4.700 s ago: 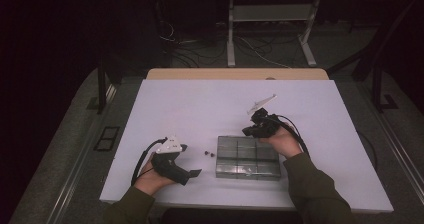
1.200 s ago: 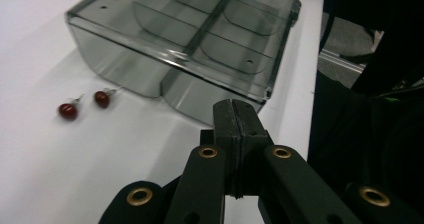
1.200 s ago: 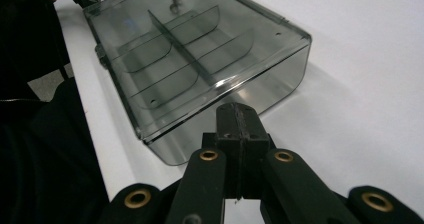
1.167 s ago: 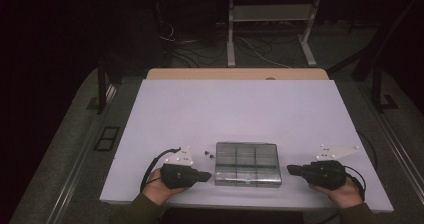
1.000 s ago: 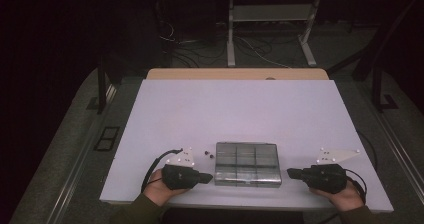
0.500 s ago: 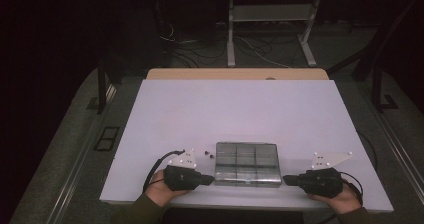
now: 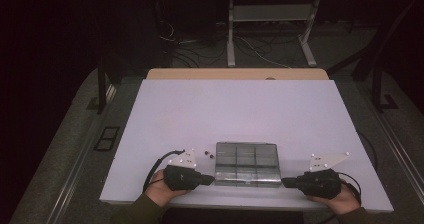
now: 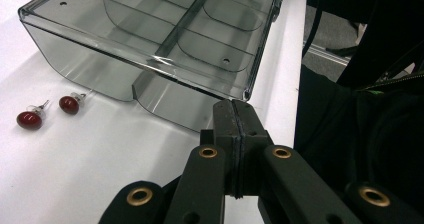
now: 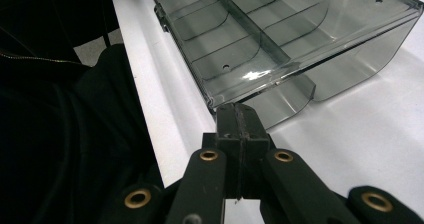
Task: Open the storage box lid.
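A clear grey plastic compartment box [image 7: 247, 164] lies with its lid closed near the front edge of the white table [image 7: 240, 114]. My left gripper [image 7: 209, 179] lies level at the box's left near corner [image 8: 150, 79], jaws shut and empty, tips [image 8: 235, 115] just short of the lid's edge. My right gripper [image 7: 286, 182] lies level at the box's right near corner [image 9: 280, 49], jaws also shut and empty, tips [image 9: 237, 118] close under the lid's corner. Two small red stud earrings [image 8: 50, 111] lie on the table beside the box's left end [image 7: 209, 154].
The table's front edge runs just behind both hands, with the person's dark sleeve [image 8: 370, 134] beyond it. A wooden strip [image 7: 235, 74] borders the far side. A metal stand [image 7: 270, 29] and cables lie on the floor behind.
My right gripper has slid left towards the box's right near corner. My left gripper has kept its place at the left corner. Both stay shut.
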`<action>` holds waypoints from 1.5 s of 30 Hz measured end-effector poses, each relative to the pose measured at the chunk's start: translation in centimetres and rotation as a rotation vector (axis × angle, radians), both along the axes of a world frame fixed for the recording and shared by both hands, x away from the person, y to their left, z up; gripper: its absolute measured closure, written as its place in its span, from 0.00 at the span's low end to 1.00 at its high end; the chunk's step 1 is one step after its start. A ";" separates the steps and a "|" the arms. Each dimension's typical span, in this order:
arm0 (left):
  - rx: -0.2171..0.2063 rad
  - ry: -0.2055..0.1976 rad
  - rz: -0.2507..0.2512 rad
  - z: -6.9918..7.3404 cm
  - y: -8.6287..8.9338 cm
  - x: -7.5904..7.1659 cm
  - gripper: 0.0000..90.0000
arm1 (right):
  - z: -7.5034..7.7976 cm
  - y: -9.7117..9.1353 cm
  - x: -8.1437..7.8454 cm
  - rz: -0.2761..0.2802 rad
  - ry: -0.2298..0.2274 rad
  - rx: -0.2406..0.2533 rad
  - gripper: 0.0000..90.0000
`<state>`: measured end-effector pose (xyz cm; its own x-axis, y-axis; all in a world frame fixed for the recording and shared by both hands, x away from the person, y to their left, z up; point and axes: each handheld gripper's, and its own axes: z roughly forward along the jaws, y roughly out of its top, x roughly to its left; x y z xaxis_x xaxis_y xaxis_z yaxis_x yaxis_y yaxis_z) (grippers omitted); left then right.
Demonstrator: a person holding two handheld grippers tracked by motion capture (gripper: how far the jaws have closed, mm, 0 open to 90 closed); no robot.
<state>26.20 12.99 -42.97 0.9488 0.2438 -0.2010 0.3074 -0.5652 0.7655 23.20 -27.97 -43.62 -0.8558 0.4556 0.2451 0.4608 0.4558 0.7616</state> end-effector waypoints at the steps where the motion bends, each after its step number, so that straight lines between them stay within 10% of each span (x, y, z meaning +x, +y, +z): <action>1: 0.000 0.000 -0.001 0.0 0.0 0.0 0.99 | 0.0 0.0 0.0 0.000 0.001 0.002 0.99; 45: -0.092 -0.005 0.011 0.5 -0.8 0.2 0.99 | 1.0 0.9 0.1 0.005 -0.044 0.076 0.99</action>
<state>26.40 12.24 -42.48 0.9472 0.2346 -0.2187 0.3095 -0.4890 0.8155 23.31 -27.03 -42.60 -0.8687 0.4327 0.2413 0.4243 0.3982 0.8133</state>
